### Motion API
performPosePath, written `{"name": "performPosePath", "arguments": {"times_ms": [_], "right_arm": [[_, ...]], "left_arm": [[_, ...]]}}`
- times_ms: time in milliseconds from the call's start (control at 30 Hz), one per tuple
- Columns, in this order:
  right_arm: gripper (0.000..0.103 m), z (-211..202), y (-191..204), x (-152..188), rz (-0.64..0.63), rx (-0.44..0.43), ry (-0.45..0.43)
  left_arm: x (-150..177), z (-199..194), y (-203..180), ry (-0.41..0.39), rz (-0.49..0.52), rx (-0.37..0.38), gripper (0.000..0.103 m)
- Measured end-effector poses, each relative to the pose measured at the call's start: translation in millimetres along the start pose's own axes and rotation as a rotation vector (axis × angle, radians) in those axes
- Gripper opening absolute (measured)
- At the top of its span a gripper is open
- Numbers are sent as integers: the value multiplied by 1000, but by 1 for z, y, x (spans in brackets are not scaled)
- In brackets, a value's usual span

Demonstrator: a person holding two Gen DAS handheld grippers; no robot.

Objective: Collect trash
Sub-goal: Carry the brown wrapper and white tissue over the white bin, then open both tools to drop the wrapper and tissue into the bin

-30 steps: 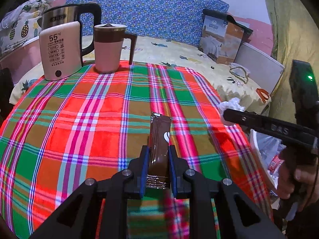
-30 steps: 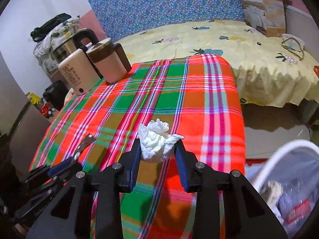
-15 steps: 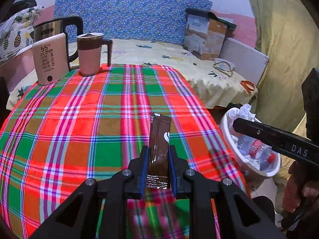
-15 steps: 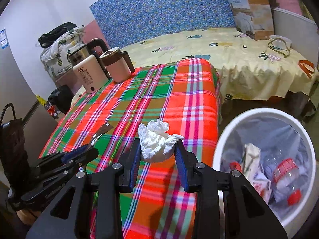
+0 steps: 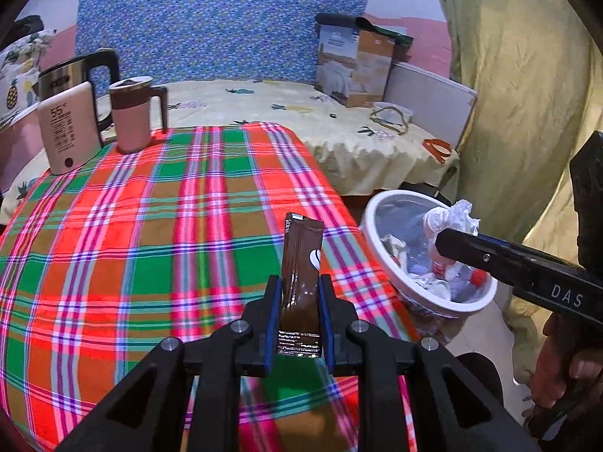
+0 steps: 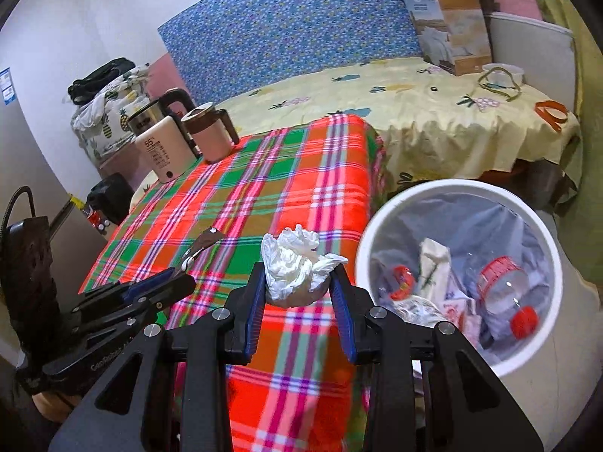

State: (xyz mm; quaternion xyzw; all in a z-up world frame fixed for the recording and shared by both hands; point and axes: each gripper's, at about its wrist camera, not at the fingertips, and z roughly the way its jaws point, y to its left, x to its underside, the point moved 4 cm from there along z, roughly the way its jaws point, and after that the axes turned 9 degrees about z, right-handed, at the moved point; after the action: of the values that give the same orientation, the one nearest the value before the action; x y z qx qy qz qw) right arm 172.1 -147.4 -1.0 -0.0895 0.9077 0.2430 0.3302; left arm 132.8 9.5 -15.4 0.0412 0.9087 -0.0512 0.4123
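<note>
My left gripper is shut on a brown snack wrapper and holds it upright above the plaid table's right side. My right gripper is shut on a crumpled white tissue; in the left wrist view the tissue hangs over the bin. The white trash bin with a plastic liner stands on the floor beside the table; it holds bottles and wrappers and also shows in the left wrist view. The left gripper shows in the right wrist view.
A cream kettle and a pink mug stand at the table's far left corner. A bed with a yellow sheet lies behind the table, with a cardboard box on it. A yellow-green curtain hangs at the right.
Both grippers have pulled back and to the right with their loads held. The trash bin has come into full view, and the right gripper with the tissue now hangs over it.
</note>
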Motion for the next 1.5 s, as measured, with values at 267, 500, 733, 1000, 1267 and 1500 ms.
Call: {"name": "performPosePath", "arguments": {"times_ms": [267, 500, 733, 1000, 1267, 1500], "right_arm": [[36, -11, -30, 3, 50, 44, -19], [36, -19, -61, 3, 105, 89, -34], [36, -22, -86, 4, 151, 130, -38], [36, -8, -101, 4, 172, 148, 0], [38, 1, -116, 5, 175, 166, 37], [39, 2, -123, 2, 174, 197, 27]], "left_arm": [[-6, 10, -32, 7, 49, 49, 20], [-15, 23, -59, 13, 97, 91, 20], [-22, 42, -81, 35, 135, 128, 20], [-31, 66, -100, 55, 165, 160, 20], [-34, 91, -113, 91, 175, 186, 20], [-35, 104, -122, 96, 191, 198, 21]]}}
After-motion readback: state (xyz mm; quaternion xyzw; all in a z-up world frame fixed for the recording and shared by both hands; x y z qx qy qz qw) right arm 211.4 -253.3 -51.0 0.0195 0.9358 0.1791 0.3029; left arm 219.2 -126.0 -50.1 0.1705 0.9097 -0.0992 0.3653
